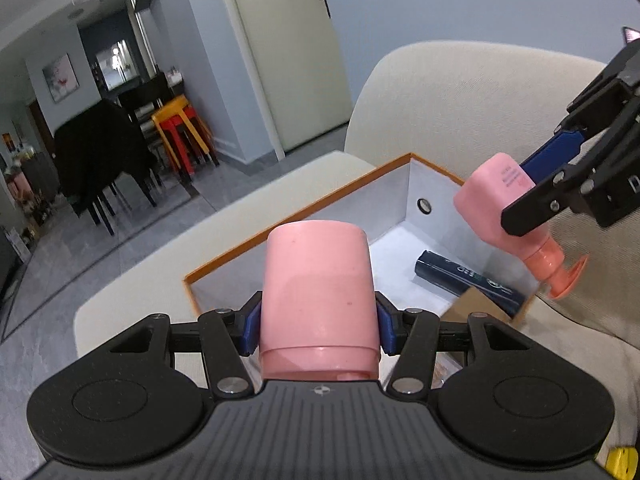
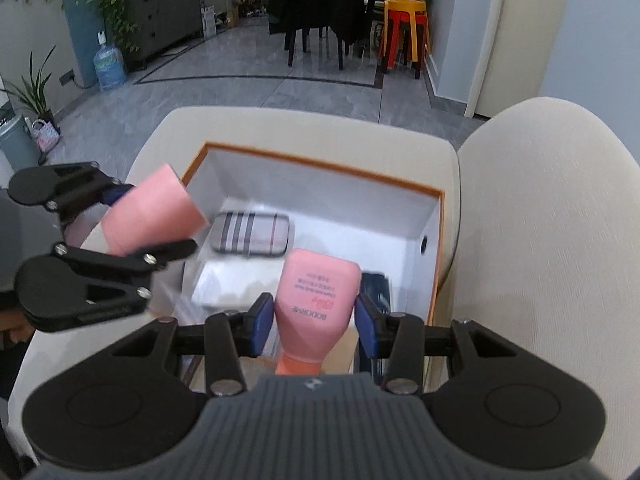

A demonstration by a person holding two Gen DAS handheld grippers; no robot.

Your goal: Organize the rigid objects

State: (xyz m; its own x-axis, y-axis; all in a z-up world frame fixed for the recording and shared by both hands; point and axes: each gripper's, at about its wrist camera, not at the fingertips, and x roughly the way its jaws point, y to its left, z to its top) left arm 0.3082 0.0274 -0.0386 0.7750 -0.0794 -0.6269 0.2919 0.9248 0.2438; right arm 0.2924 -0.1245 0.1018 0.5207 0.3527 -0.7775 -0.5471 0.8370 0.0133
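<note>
Left gripper point(image 1: 318, 330) clamped on a wide pink bottle point(image 1: 318, 296), blue pads point(image 1: 251, 330) pressed to both flanks near the cap end, base aimed forward and up toward 12 o'clock. Same bottle in the right wrist view at 9 o'clock point(image 2: 154, 214), held aloft over the left rim of the box, tilted, with the left gripper point(image 2: 120, 224) around it. Right gripper point(image 2: 316, 322) closed on a slimmer pink pump bottle point(image 2: 316, 300), jaws narrow, pads on its shoulders, label reading upside down, orange pump end toward the camera. From the left wrist view, that pump bottle point(image 1: 502, 204) at 3 o'clock, hanging nozzle-down with the orange pump head lowest, above the right wall of the box, right gripper point(image 1: 532, 184) across its body. Open box point(image 1: 408, 184) with orange edging and white inside, resting on a cream upholstered seat point(image 2: 532, 240), not on a bench. Inside the box: dark blue cylinder point(image 1: 468, 284) lying on its side near the right wall, plaid case point(image 2: 251, 234) flat at the far left of the floor, white flat item point(image 2: 236, 284) just nearer than the case. Brown cardboard piece point(image 1: 476, 308) at the near right corner; contents beneath unclear. Beyond, at 11 o'clock: grey tiled floor point(image 2: 260, 92), dark chairs, stacked red and yellow stools point(image 2: 404, 28). Frames slightly blurred around both grippers.
</note>
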